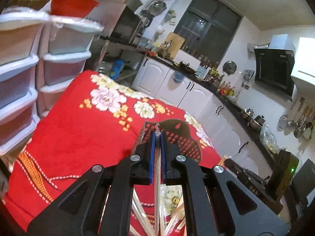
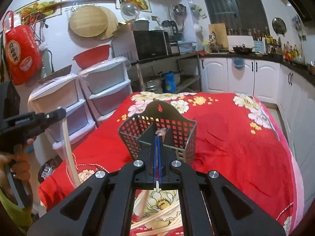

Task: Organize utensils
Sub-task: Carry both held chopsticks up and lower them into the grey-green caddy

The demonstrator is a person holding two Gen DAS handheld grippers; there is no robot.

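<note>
A black perforated utensil basket (image 2: 183,137) with a centre divider stands on the red flowered cloth (image 2: 226,137); it also shows in the left wrist view (image 1: 181,137). My left gripper (image 1: 157,135) is shut on wrapped chopsticks (image 1: 157,177), held above the table near the basket. From the right wrist view the left gripper (image 2: 59,113) is at the left, its chopsticks (image 2: 68,147) hanging down. My right gripper (image 2: 158,137) is shut on wrapped chopsticks (image 2: 161,131), their tip over the basket's rim. Loose chopsticks (image 2: 157,218) lie on the cloth below the grippers.
White plastic drawer units (image 2: 88,98) stand left of the table, a red bowl (image 2: 92,56) on top. White kitchen cabinets (image 2: 246,76) and a dark counter run behind and to the right. A shelf holds a microwave (image 2: 149,45).
</note>
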